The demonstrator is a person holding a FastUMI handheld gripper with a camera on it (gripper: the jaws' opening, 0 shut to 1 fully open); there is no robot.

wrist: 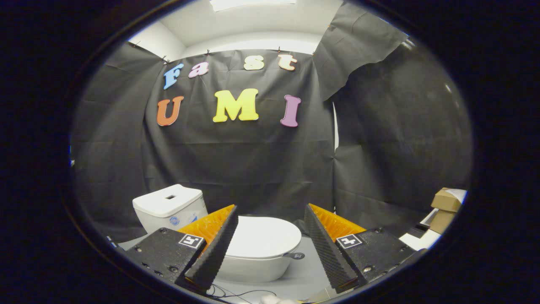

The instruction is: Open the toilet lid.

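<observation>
A white toilet stands on the floor ahead of me, its lid point(263, 237) lying flat and closed over the bowl point(253, 268). The tank point(168, 207) rises behind it to the left. My gripper point(270, 215) is held above and in front of the toilet, fingers wide apart, nothing between them. The lid shows in the gap between the two ribbed black fingers point(217, 245). A small dark tab point(295, 255) sticks out at the lid's right front rim. The fingers touch nothing.
Black cloth walls close in behind and to the right of the toilet. Cardboard boxes point(445, 202) and flat white items sit on the floor at the far right. A thin cable point(236, 292) lies on the grey floor under the fingers.
</observation>
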